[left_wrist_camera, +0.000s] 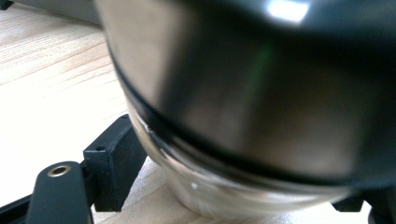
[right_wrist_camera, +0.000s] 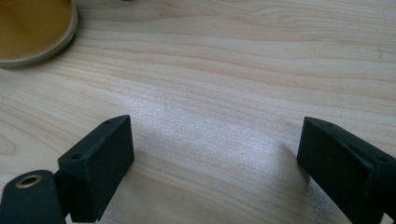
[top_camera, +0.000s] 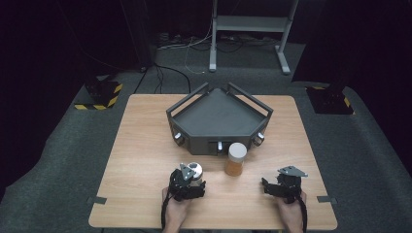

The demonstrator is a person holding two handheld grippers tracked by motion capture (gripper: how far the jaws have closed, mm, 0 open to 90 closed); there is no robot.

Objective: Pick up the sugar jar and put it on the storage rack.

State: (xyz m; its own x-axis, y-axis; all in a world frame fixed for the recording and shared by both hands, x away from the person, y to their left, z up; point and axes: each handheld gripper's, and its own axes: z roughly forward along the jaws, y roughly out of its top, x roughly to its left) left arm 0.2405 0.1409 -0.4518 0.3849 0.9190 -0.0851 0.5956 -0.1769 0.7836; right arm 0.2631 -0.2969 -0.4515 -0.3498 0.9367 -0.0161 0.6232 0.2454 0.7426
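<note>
Dark room, grey carpet (top_camera: 58,145), wooden table (top_camera: 145,160), metal stand (top_camera: 250,29) behind.

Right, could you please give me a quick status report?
Left gripper around small jar. Right gripper open, empty. Amber jar stands before tray.

1. The left tongs (top_camera: 188,182) sit low at the near edge of the tabletop (top_camera: 145,145), held by the left hand (top_camera: 176,209) that comes in from below.
2. Their jaws stand apart, one on each side of a jar (left_wrist_camera: 261,116) that sits between them.
3. The right tongs (right_wrist_camera: 215,163) rest well to the right, in the right hand (top_camera: 290,213).
4. Their jaws are spread wide, with bare wood between them.
</note>
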